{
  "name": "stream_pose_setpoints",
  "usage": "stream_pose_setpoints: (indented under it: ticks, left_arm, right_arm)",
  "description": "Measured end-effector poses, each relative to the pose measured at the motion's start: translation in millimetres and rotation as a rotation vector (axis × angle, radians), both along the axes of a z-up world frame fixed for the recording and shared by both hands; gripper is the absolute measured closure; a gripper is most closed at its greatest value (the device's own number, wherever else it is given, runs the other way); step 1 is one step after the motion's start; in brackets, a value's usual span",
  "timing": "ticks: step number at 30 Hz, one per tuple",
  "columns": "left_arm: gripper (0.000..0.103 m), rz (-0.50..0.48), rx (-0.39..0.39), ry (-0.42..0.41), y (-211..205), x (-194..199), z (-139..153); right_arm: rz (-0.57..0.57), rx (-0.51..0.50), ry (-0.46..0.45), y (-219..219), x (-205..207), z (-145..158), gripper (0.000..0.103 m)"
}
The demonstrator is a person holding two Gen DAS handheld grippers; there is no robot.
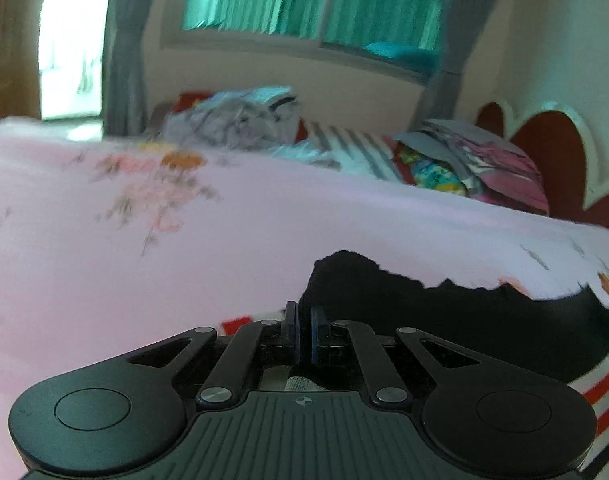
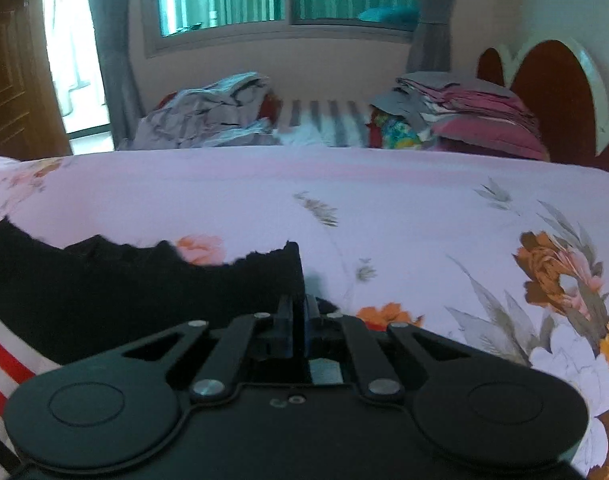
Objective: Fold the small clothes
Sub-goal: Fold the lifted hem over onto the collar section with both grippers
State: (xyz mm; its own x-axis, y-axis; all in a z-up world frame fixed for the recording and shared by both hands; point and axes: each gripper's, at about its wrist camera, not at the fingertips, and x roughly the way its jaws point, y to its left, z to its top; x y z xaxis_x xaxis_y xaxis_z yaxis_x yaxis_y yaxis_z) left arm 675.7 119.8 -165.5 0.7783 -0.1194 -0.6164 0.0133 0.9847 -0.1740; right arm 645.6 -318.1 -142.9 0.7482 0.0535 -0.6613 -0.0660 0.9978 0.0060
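Note:
A small black garment (image 1: 444, 320) with red and white stripes along its lower part lies on the pink floral bedsheet (image 1: 184, 260). My left gripper (image 1: 303, 312) is shut on the garment's left upper corner, with black cloth pinched between the pads. In the right wrist view the same garment (image 2: 124, 288) stretches off to the left, its striped part at the left edge. My right gripper (image 2: 298, 304) is shut on its right upper corner. The cloth's ragged top edge runs between the two grippers.
At the far side of the bed lie a crumpled grey pile of clothes (image 2: 208, 112) and a stack of folded pink and grey cloth (image 2: 472, 108). A red and white headboard (image 2: 556, 92) stands at the right. Behind are a window and grey curtains (image 2: 108, 40).

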Motion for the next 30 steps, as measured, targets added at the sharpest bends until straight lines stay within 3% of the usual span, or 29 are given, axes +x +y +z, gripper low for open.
stream_pose_setpoints:
  ticks: [3, 10, 13, 15, 16, 17, 18, 19, 21, 25, 30]
  left_arm:
    - [0.099, 0.041, 0.013, 0.081, 1, 9, -19]
    - [0.099, 0.022, 0.138, 0.096, -22, 12, -26]
    - [0.095, 0.014, 0.159, 0.11, -24, 14, -20]
    - [0.083, 0.001, 0.151, 0.121, -21, 14, -15]
    - [0.073, 0.002, 0.14, 0.119, -18, 12, -9]
    - [0.049, 0.011, 0.133, 0.093, -16, 7, -3]
    - [0.035, 0.036, 0.141, 0.051, -17, 1, 4]
    - [0.033, 0.058, 0.154, 0.002, -23, -6, 13]
    - [0.033, -0.021, 0.13, -0.012, -42, -8, 21]
    - [0.033, -0.204, 0.147, 0.021, -109, -3, 14]
    - [0.033, -0.283, 0.14, 0.089, -139, 1, -8]
  right_arm:
    - [-0.022, 0.01, 0.057, -6, 9, -16, 0.098]
    - [-0.015, -0.057, 0.054, 4, 9, -23, 0.098]
    - [-0.021, -0.097, 0.057, 9, 7, -20, 0.092]
    - [-0.039, -0.129, 0.057, 12, 6, -14, 0.057]
    - [-0.028, -0.14, 0.038, 14, 1, -6, 0.051]
    - [-0.016, -0.142, 0.001, 18, -6, 1, 0.05]
    - [-0.005, -0.144, -0.031, 22, -13, 7, 0.05]
    - [0.012, -0.137, -0.049, 27, -18, 11, 0.05]
    - [0.069, -0.088, -0.046, 39, -19, 15, 0.063]
    - [0.202, -0.058, 0.011, 87, -9, -1, 0.069]
    - [0.264, -0.051, 0.058, 115, -6, -20, 0.068]
